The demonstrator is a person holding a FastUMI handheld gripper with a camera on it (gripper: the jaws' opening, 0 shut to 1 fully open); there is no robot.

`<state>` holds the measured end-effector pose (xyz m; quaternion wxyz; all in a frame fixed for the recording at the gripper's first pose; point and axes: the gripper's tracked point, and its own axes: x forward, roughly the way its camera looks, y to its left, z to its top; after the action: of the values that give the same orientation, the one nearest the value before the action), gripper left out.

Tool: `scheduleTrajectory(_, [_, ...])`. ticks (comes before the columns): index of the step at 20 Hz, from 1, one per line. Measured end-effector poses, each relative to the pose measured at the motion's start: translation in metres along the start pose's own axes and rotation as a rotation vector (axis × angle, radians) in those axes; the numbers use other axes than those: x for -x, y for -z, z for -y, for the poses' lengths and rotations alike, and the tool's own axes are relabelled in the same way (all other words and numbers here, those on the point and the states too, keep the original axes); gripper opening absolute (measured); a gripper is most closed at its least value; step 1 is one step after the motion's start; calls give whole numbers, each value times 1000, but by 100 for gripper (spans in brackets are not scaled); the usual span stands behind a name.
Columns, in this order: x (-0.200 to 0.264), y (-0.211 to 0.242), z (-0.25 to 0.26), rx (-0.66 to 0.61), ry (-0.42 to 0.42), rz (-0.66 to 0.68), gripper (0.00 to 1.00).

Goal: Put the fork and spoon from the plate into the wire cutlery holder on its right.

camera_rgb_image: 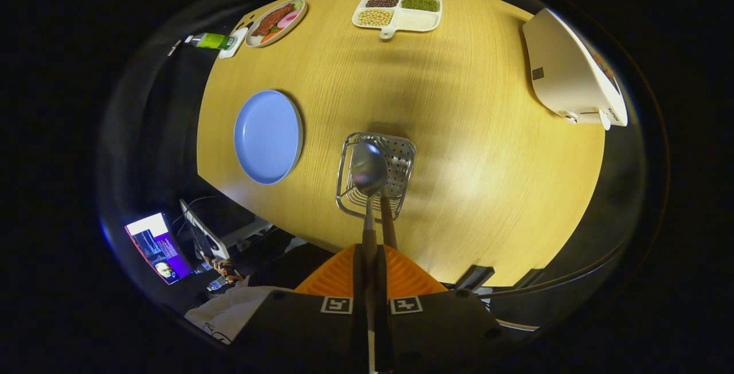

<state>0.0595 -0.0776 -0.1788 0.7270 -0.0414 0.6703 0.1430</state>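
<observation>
gripper clamping one spoon, one holder

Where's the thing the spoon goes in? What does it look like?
Find the big round wooden table. Right of the empty blue plate stands the wire holder, just ahead of the gripper, whose fingers are shut on the spoon above it. It's the one shiny see-through metal basket; a brown handle leans out of it.

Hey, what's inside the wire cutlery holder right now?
A brown-handled utensil stands in the wire cutlery holder. The spoon, clamped in the tool, hangs above it, hiding that utensil's head and part of the holder's floor.
</observation>
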Motion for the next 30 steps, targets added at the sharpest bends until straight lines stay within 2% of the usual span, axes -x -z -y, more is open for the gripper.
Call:
scheduleTrajectory(5, [0,-8,1,-47,-14,13,12])
scheduleTrajectory(7, [3,-12,3,-72,-11,48,19])
scheduleTrajectory(8, [6,-14,0,-73,-12,67,36])
scheduleTrajectory(11, [15,-16,-12,-61,-38,131,75])
scheduleTrajectory(12, [19,-16,-17,-58,-45,156,82])
scheduleTrajectory(13, [23,-17,-21,-51,-49,186,83])
scheduleTrajectory(14, [28,-18,-27,-43,-59,219,97])
scheduleTrajectory(15, [34,-20,-31,-32,-62,255,100])
scheduleTrajectory(24, [95,-23,-88,-46,-131,666,99])
scheduleTrajectory(30, [146,-20,-108,-35,-80,989,99])
